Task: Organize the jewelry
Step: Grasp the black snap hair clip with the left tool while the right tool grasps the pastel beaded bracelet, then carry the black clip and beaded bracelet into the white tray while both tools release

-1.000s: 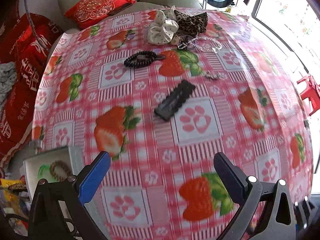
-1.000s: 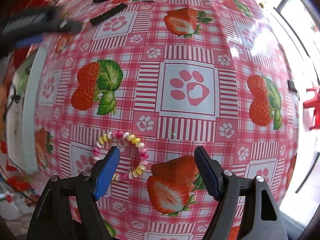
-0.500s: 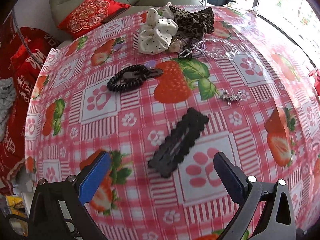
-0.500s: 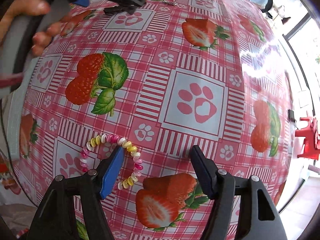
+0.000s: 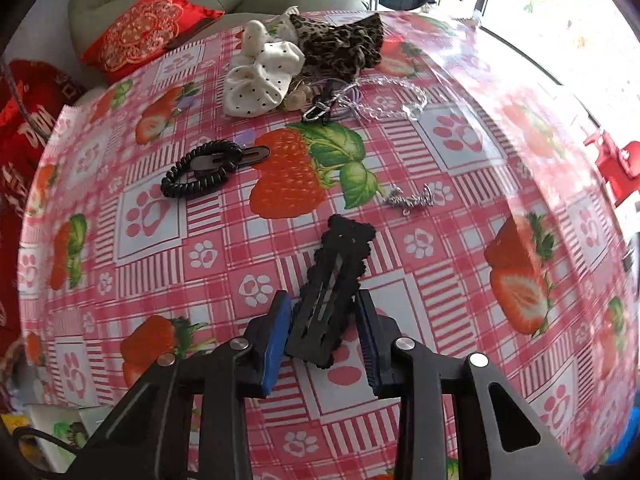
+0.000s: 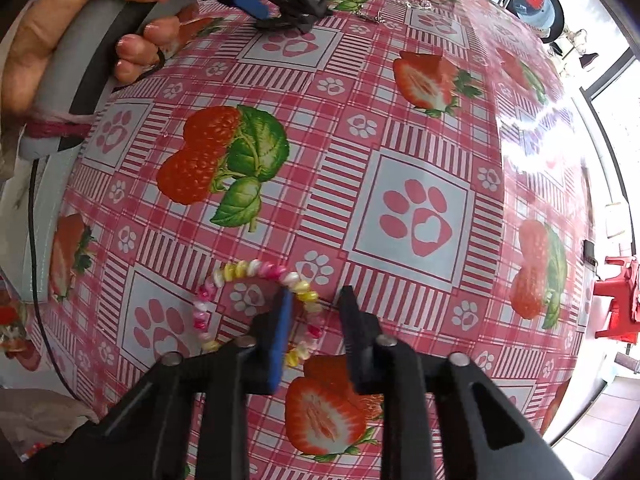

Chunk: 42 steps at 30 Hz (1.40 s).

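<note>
left gripper (image 5: 323, 330): fingers closing around black hair clip (image 5: 330, 298), lower centre, contact unclear | right gripper (image 6: 316, 322): fingers straddling bead bracelet (image 6: 256, 308), lower centre, gap remains | advice: squeeze squarely, lift both straight off surface (image 6: 416, 128) so beads don't drag.

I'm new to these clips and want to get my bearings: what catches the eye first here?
The loud red strawberry tablecloth fills both views. In the left view, the left gripper closes around a black hair clip, with scrunchies heaped at the far edge. In the right view, the right gripper straddles one side of a pastel bead bracelet.
</note>
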### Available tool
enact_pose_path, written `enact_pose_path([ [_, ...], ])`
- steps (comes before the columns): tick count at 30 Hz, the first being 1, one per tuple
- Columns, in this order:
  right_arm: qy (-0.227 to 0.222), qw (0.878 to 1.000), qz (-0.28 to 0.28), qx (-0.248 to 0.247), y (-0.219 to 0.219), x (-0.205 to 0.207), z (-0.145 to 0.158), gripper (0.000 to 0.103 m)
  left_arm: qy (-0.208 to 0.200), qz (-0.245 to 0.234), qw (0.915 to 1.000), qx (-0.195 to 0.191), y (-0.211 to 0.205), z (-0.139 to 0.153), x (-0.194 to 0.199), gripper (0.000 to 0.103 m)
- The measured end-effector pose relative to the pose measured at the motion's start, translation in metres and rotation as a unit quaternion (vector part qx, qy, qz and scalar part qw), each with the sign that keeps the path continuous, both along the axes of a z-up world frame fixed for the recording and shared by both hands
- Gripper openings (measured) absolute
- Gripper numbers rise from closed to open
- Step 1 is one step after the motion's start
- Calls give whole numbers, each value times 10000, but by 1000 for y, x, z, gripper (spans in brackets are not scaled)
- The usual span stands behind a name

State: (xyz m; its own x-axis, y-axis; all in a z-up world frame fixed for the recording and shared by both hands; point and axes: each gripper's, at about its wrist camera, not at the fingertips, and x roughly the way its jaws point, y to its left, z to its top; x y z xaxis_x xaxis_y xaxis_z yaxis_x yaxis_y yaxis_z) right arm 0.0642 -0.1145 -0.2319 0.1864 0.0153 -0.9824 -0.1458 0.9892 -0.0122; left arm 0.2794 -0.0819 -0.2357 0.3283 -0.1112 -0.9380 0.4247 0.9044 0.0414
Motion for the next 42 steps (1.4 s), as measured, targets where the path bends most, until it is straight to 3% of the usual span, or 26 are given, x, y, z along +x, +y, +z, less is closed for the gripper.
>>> enact_pose_path([
  [3,8,9999,-120,63,-3,1,5,10,40,29,10000,-86,2,3,-6,39],
  [12,147,9932,-795,842,-26,4,14,10,176,201,9993,-245,23,17,-36,37],
  [22,148,9874,-1106,1119,-47,10,28,10,331,422,9977,-409,51,36,-86,37],
  [30,140,9870,-1129,1132,-50,19,35,10,257,546,9972,-440,73,62,-110,37],
  [42,-92,9917,-771,1027,-14,25,76,10,148,860,9948,-532,119,93,-139,37],
])
